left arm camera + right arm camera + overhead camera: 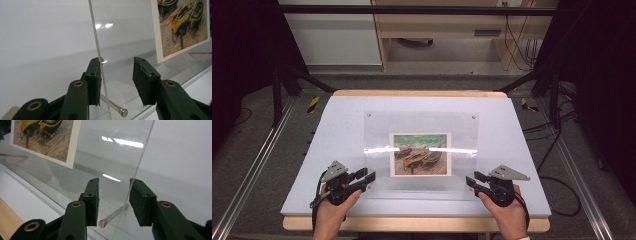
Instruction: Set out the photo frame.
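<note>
A clear acrylic sheet (422, 125) lies on the white table top (337, 130) with a print of boats (420, 154) under it. My left gripper (368, 176) is at the sheet's near left corner. In the left gripper view the jaws (117, 72) stand apart; the sheet's edge (96, 37) runs along the left pad, and a metal pin (117, 108) lies between them. My right gripper (472, 179) is at the near right corner. Its jaws (113, 193) are also apart, straddling the sheet (112, 152) and a pin (112, 216). The print (45, 137) lies beyond.
The table's wooden front edge (412, 223) runs just behind both hands. Two small fasteners (369, 115) mark the sheet's far corners. Metal rails (257, 160) and cables (557, 180) flank the table on the floor. A desk (452, 30) stands beyond.
</note>
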{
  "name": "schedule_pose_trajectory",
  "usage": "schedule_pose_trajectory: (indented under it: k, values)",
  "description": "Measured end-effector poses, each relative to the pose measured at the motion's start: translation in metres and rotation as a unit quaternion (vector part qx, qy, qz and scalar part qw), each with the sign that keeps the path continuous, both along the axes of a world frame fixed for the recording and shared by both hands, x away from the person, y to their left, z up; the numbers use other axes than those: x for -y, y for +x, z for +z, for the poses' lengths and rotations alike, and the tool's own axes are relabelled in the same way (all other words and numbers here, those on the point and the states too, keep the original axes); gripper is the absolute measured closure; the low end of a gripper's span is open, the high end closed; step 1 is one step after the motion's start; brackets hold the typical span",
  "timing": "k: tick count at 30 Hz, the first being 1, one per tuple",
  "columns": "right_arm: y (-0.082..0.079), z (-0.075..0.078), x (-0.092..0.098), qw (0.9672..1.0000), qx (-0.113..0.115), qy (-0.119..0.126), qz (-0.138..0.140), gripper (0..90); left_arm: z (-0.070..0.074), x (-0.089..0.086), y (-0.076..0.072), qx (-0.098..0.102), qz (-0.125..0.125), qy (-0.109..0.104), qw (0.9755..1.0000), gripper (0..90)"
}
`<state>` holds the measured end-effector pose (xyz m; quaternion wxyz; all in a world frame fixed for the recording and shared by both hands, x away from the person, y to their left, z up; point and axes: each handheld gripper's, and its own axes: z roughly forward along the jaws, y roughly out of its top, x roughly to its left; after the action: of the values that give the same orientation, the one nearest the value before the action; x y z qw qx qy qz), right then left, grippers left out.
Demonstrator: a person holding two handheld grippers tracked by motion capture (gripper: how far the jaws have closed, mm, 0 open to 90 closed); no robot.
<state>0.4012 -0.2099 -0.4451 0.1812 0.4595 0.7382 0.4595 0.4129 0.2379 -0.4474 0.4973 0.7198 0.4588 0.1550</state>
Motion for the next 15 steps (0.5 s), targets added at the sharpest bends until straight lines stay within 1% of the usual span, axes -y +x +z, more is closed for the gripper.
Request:
schedule_pose_trajectory:
  k: [6,9,15]
  values:
    - [-0.0028,-0.0012,0.0005,1.0,0.001,0.003,-0.003,61.6,0.0002,-0.0002,-0.0011,-0.001,-0.001,0.002,1.0,59.1]
    - [-0.0035,-0.0013,-0.0001,1.0,0.003,-0.001,-0.005,61.9,0.0003,-0.0004,-0.002,-0.002,-0.002,0.003,1.0,59.6]
    - [-0.0065,-0.0014,-0.0004,1.0,0.002,-0.005,-0.005,63.2,0.0008,-0.0011,-0.0042,-0.005,-0.003,0.006,1.0,61.2]
